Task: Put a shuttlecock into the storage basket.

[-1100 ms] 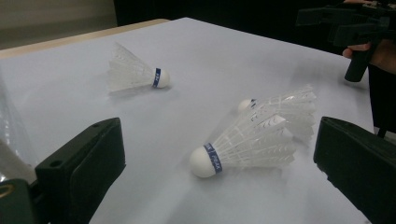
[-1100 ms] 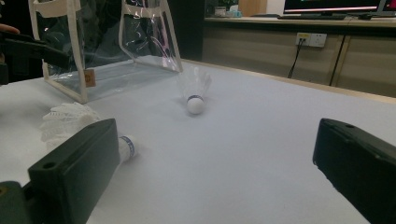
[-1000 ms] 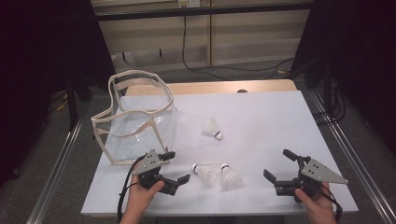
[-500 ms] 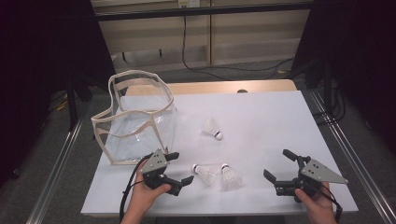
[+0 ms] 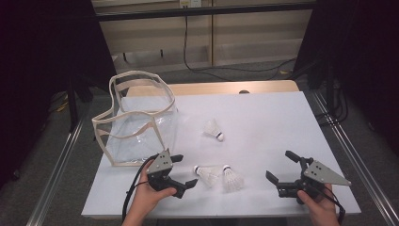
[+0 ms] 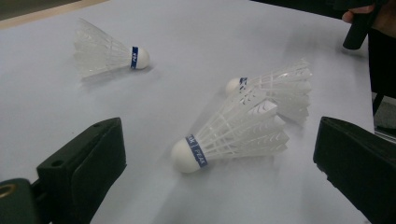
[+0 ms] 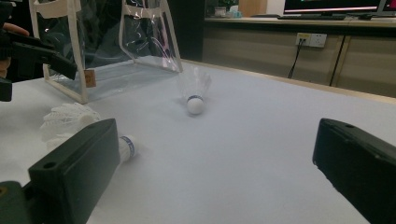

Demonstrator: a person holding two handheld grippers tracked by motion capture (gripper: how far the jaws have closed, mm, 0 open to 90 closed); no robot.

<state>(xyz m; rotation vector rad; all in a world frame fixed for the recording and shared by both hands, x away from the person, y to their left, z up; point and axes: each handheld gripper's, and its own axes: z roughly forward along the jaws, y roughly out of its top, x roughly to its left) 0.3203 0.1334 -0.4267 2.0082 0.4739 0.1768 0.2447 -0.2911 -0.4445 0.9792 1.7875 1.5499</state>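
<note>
Three shuttlecocks lie on the table (image 5: 263, 117); the nearest shuttlecock (image 6: 231, 137) now sits between the spread jaws of the left gripper (image 5: 182, 170), which has edged closer, so a pinch looks imminent. The right gripper (image 5: 281, 169) waits spread and empty, the clear bag (image 5: 136, 125) standing beyond.

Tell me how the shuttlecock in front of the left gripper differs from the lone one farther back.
The nearest shuttlecock lies between the left gripper's open fingers; the far shuttlecock lies clear of both grippers. The nearest lies against a second shuttlecock; the far one lies alone. Both are white-feathered, blue-banded, on their sides.
</note>
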